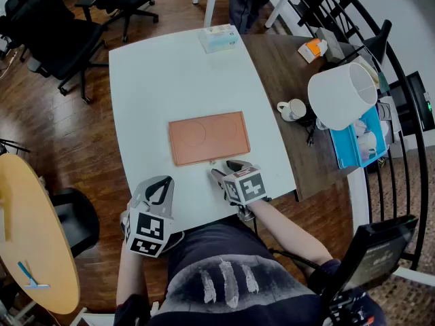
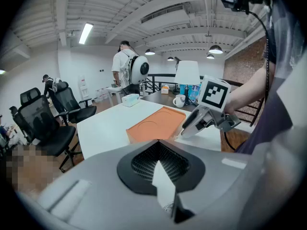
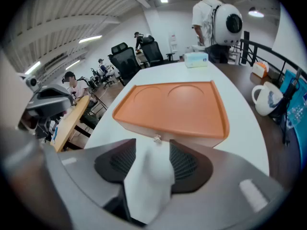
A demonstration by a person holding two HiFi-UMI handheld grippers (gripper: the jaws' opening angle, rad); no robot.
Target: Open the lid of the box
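A flat orange box (image 1: 209,137) with its lid down lies in the middle of the white table (image 1: 156,73). Two round outlines are pressed into the lid. My right gripper (image 1: 226,169) is at the box's near edge, jaws open and level with the table. In the right gripper view the box (image 3: 172,107) fills the middle, and a small metal catch (image 3: 156,139) on its front wall sits just ahead of the gap between the jaws (image 3: 153,145). My left gripper (image 1: 163,180) hangs by the table's near edge, left of the box, shut and holding nothing.
A tissue box (image 1: 219,38) stands at the table's far edge. On the dark table (image 1: 282,66) to the right are a mug (image 1: 292,109), a white lampshade (image 1: 342,95) and a blue box (image 1: 350,145). Office chairs (image 1: 51,36) stand far left, a yellow round table (image 1: 27,236) near left. A person with a backpack (image 3: 213,18) stands beyond.
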